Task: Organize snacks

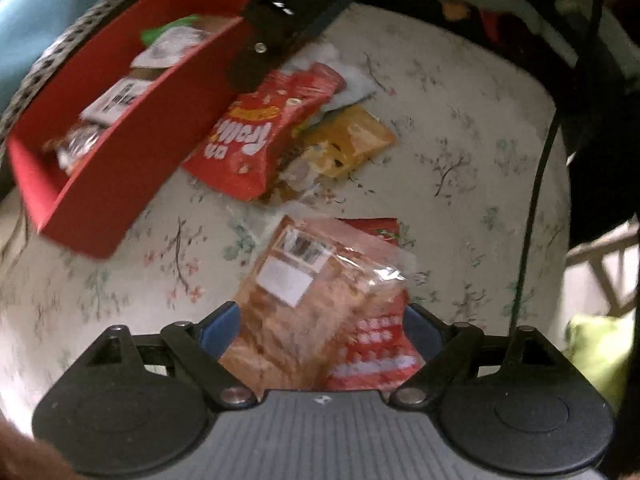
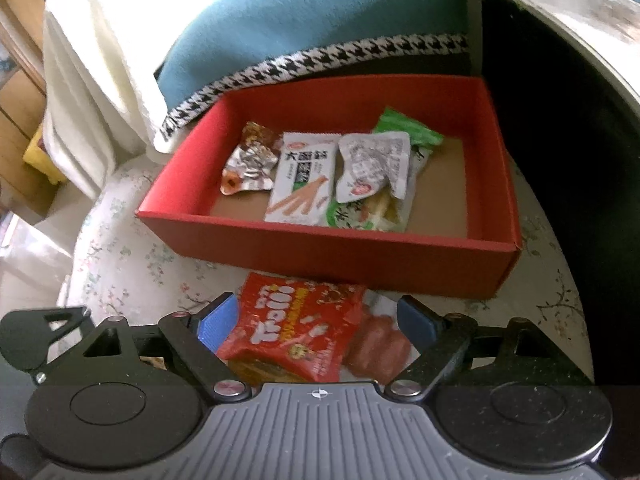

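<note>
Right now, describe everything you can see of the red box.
The red box is an open, lidless rectangular tray, apparently cardboard, with red walls and a plain brown floor. It sits flat on the floral tablecloth, its far side near a houndstooth-trimmed blue cushion. Several snack packets lie inside, clustered left of centre; the right part is bare. A red snack bag lies outside its front wall.

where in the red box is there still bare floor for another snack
The red cardboard box has bare brown floor along its right wall, beside the green packet, and at the front left corner. The middle is crowded with the white packet and its neighbours.
</note>
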A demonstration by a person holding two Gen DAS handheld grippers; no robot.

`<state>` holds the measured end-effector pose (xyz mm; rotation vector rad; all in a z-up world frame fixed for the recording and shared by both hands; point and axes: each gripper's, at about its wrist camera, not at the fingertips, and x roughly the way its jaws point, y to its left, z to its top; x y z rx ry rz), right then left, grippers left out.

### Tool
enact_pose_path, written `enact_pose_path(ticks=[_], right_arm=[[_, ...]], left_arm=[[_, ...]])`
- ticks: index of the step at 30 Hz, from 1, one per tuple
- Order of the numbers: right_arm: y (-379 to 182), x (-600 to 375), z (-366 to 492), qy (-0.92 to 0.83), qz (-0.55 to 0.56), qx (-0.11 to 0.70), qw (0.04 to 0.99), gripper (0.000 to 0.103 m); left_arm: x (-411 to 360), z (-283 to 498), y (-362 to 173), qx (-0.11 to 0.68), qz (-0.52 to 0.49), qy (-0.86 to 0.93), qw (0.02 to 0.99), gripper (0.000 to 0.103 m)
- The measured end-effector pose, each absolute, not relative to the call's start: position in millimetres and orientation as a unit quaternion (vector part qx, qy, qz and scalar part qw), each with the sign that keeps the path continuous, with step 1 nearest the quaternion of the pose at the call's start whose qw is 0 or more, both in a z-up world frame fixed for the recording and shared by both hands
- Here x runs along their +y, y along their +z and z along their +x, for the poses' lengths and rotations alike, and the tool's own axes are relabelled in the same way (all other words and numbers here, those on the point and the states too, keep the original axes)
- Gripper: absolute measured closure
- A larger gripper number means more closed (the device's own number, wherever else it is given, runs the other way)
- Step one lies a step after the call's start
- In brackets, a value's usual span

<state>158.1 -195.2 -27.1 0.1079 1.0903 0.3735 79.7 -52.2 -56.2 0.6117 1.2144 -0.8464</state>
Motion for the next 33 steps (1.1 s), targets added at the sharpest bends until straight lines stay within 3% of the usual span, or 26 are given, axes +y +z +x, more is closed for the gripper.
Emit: enact_pose_path(ticks=[10,33], right_arm=[[-41.0,-209.4,163.0,0.167,0.053,0.534,0.827,0.012],[-39.3,-195.8,159.0,0.193,0.047,0.543,0.816,0.010]], left_arm=[[-60.9,115.5,-67.6,0.560,0.287,-0.443,0.638,0.018],[-38.4,67.8,-67.6,0.595,0.309,-0.427,0.606,0.020]])
